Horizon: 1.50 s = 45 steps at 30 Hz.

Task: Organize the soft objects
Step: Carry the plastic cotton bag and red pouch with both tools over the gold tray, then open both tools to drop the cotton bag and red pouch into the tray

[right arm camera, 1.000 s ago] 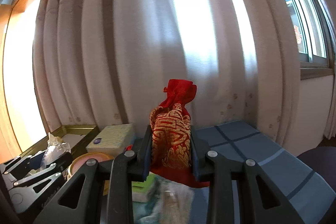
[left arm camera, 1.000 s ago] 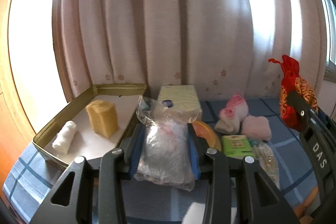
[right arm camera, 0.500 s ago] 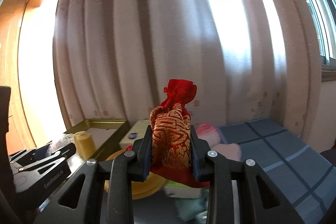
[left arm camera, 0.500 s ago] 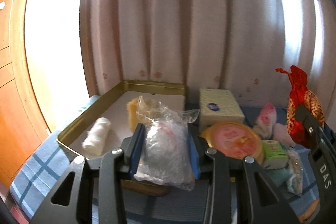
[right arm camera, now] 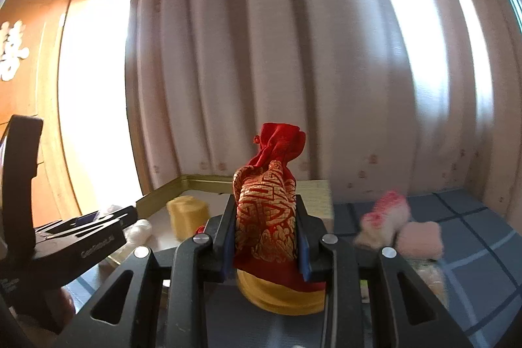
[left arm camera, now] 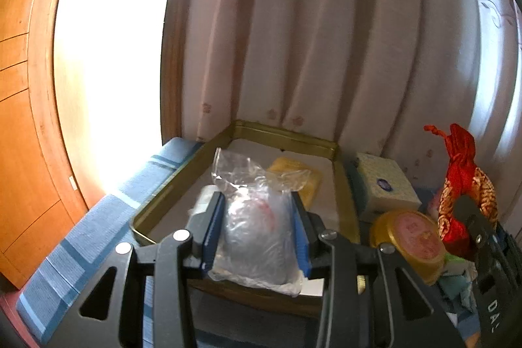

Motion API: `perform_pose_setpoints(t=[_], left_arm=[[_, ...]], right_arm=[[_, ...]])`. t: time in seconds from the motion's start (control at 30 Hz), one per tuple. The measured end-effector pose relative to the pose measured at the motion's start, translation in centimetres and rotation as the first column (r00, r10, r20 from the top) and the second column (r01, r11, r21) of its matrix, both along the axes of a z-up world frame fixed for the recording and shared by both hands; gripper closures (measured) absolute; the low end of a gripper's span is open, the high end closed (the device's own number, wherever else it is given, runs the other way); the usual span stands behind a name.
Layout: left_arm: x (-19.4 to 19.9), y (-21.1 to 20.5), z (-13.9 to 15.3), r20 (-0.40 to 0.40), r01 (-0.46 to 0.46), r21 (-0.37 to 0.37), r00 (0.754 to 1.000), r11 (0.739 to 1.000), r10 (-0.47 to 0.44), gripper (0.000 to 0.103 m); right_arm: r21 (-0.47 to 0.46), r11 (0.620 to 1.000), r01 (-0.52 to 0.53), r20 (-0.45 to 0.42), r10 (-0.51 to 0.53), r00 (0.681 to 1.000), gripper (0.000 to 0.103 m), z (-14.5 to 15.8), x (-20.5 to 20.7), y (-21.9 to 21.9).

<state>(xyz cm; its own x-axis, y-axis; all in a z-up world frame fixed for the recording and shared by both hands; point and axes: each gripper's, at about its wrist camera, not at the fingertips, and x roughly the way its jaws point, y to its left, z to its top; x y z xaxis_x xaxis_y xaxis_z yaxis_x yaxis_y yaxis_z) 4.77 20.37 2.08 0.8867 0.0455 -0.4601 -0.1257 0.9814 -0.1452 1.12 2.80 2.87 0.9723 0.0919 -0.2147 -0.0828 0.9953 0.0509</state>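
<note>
My left gripper [left arm camera: 256, 227] is shut on a clear plastic bag [left arm camera: 257, 237] of pale stuff, held just above the near rim of the gold tin tray [left arm camera: 287, 134]. A yellow soft block [left arm camera: 308, 181] lies in the tray, and a white roll [right arm camera: 140, 229] beside it. My right gripper [right arm camera: 265, 234] is shut on a red and gold drawstring pouch [right arm camera: 266, 217], carried upright over the round yellow tin [right arm camera: 280, 299]. In the left wrist view the pouch [left arm camera: 463, 185] and the right gripper show at the right edge. The left gripper [right arm camera: 98, 225] appears at the left of the right wrist view.
A pale green box [left arm camera: 383, 185] and the round tin with a pink lid [left arm camera: 414, 240] stand right of the tray. Pink and white soft items [right arm camera: 391, 214] and a pink pad [right arm camera: 421, 238] lie on the blue checked cover [right arm camera: 473, 217]. Curtains hang behind; a wooden cabinet [left arm camera: 23, 152] stands left.
Both grippers have swung left with their loads: the bag now hangs over the tray's near rim, and the pouch has come from the right side to above the round tin. Grips unchanged.
</note>
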Motion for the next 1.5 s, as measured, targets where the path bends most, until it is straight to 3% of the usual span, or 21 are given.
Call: perform_pose_setpoints(t=[0.2, 0.67, 1.0, 1.17, 1.23, 1.33, 1.4, 1.5], left_arm=[[1.2, 1.4, -0.4, -0.012, -0.022, 0.011, 1.0, 1.0, 0.022, 0.065], [5.1, 0.9, -0.7, -0.054, -0.137, 0.172, 0.988, 0.976, 0.148, 0.065], [6.2, 1.5, -1.4, -0.092, -0.157, 0.171, 0.98, 0.973, 0.175, 0.064], [7.0, 2.1, -1.8, -0.105, -0.178, 0.166, 0.975, 0.97, 0.197, 0.051], [7.0, 2.5, -1.9, -0.103, -0.203, 0.16, 0.97, 0.966, 0.221, 0.03], [6.6, 3.5, -2.0, -0.091, -0.253, 0.132, 0.96, 0.958, 0.266, 0.007], [6.0, 4.0, -1.9, -0.073, -0.269, 0.101, 0.958, 0.958, 0.277, 0.0], [5.1, 4.5, -1.8, -0.041, -0.295, 0.064, 0.954, 0.953, 0.298, 0.0]], right_arm=[[-0.021, 0.998, -0.056, -0.015, 0.055, 0.998, 0.07, -0.3, 1.3, 3.4], [-0.038, 0.993, -0.108, -0.108, 0.103, 0.989, 0.07, -0.9, 5.2, 6.8], [-0.009, 0.99, -0.143, -0.21, 0.138, 0.968, 0.069, -1.4, 7.8, 7.1], [0.018, 0.985, -0.171, -0.278, 0.169, 0.945, 0.068, -2.0, 9.1, 7.0], [0.026, 0.985, -0.172, -0.281, 0.172, 0.944, 0.063, -2.1, 9.1, 6.9], [0.042, 0.983, -0.18, -0.267, 0.185, 0.946, 0.057, -2.0, 9.1, 6.5], [0.047, 0.982, -0.183, -0.245, 0.189, 0.951, 0.054, -1.9, 8.8, 6.3], [0.047, 0.981, -0.186, -0.18, 0.192, 0.965, 0.038, -1.7, 7.8, 6.2]])
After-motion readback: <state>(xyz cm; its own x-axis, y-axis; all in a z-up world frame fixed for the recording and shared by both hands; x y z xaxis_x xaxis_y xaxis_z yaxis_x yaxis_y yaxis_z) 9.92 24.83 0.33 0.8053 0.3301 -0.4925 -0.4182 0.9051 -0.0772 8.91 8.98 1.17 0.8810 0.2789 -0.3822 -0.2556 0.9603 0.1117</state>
